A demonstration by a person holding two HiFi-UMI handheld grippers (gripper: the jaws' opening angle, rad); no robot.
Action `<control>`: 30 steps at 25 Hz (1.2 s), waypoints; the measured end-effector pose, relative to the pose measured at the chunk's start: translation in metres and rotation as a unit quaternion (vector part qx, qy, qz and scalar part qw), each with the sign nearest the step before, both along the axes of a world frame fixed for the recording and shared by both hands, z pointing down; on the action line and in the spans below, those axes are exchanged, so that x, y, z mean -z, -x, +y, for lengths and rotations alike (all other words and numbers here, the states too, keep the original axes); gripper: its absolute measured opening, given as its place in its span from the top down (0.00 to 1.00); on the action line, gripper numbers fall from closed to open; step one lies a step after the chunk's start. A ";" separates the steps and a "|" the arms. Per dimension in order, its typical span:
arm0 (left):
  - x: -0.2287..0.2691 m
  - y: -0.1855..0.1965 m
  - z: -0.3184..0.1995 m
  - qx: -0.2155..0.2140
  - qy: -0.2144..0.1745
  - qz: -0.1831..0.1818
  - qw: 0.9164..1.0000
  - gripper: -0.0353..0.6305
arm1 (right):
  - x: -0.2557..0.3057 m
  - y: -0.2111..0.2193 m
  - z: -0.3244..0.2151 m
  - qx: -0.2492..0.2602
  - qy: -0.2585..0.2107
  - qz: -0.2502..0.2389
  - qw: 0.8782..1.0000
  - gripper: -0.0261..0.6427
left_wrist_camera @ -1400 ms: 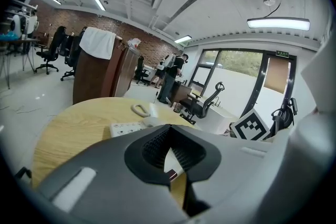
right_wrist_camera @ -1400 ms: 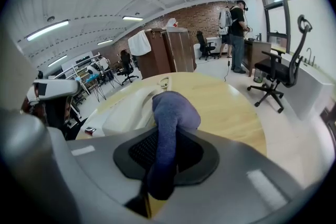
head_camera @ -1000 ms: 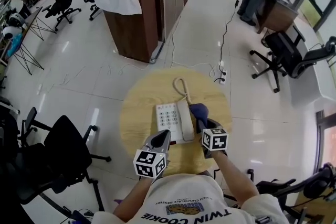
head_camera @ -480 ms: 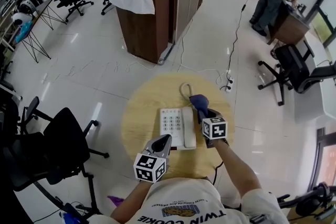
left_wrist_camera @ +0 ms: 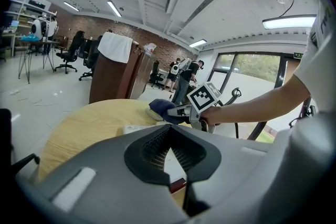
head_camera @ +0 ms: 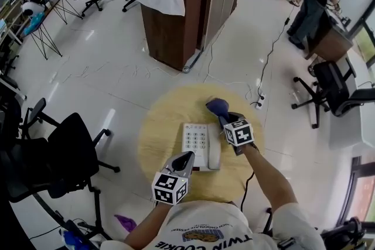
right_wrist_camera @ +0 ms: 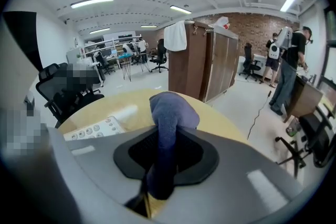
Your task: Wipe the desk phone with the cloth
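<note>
- Two claws are seen over the round surface — the right claw is pinched on the blue cloth, and the left claw is pressed together on nothing.
- The phone lies flat mid-surface, with the cloth held just past its far end.
- The cloth is best drawn along the handset under light, even pressure — the phone may be steadied at its near edge.
- The right arm is stretched forward; the left is tucked back near the body.
</note>
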State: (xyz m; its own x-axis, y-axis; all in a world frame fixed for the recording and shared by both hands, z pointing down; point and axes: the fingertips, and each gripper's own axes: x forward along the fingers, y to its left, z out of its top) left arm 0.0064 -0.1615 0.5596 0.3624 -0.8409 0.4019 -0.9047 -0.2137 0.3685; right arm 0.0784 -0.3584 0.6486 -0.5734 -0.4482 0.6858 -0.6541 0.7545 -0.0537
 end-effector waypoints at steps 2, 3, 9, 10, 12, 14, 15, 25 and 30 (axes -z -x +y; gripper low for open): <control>0.000 0.002 0.001 0.007 0.000 0.003 1.000 0.96 | 0.001 0.010 -0.004 0.024 -0.004 0.009 1.000 0.86; -0.001 0.004 0.001 0.011 0.000 0.004 1.000 0.96 | 0.000 0.015 -0.006 0.035 -0.005 0.015 0.999 0.86; -0.003 0.016 0.002 0.040 -0.002 0.009 0.999 0.96 | -0.003 0.038 -0.014 0.085 -0.010 0.044 0.995 0.86; -0.004 0.017 0.003 0.045 -0.002 0.010 0.999 0.96 | -0.003 0.043 -0.013 0.093 -0.010 0.046 0.995 0.86; -0.005 0.018 0.003 0.053 -0.002 0.011 0.999 0.96 | -0.004 0.053 -0.011 0.109 -0.010 0.049 0.993 0.86; -0.006 0.018 0.004 0.058 -0.003 0.013 0.998 0.96 | -0.005 0.063 -0.009 0.124 -0.011 0.052 0.991 0.86; -0.006 0.018 0.004 0.060 -0.003 0.013 0.998 0.96 | -0.005 0.068 -0.008 0.131 -0.011 0.052 0.990 0.86; -0.005 0.011 0.005 0.061 -0.008 0.013 0.998 0.96 | 0.004 0.133 0.014 0.192 -0.014 0.035 0.981 0.86; -0.004 0.009 0.006 0.060 -0.010 0.012 0.998 0.96 | 0.007 0.163 0.033 0.213 -0.009 0.023 0.977 0.86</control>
State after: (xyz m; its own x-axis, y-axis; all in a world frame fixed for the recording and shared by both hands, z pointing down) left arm -0.0031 -0.1558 0.5632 0.2684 -0.8863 0.3775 -0.9149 -0.1118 0.3880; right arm -0.0841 -0.3252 0.6417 -0.6791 -0.1875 0.7097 -0.2813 0.9595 -0.0157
